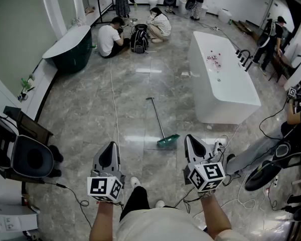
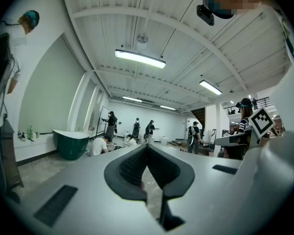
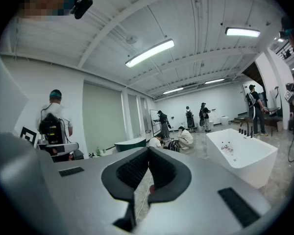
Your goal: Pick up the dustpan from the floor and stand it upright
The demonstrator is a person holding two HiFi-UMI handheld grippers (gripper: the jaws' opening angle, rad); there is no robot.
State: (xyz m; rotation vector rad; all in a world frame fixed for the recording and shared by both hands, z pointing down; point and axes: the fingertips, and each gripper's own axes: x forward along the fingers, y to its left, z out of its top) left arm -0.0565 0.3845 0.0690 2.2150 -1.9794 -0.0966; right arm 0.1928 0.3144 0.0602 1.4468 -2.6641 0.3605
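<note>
The dustpan (image 1: 167, 141) lies at 12 o'clock and is probably light and rigid. Grasp its long handle (image 1: 156, 117) mid-shaft. The left gripper (image 1: 109, 148) and right gripper (image 1: 191, 140) are both clenched and empty.

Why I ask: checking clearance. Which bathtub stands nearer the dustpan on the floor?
The white bathtub, just right of the dustpan; the dark green bathtub stands much farther off, at the left.

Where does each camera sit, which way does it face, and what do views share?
Head view: on the person's head, facing steeply down at the dustpan; forearms, left gripper, right gripper show.
Left gripper view: on that gripper, level along its shut jaws towards the green tub.
Right gripper view: on that gripper, along its shut jaws towards the white bathtub.
Shared: head view also shows both tubs.
</note>
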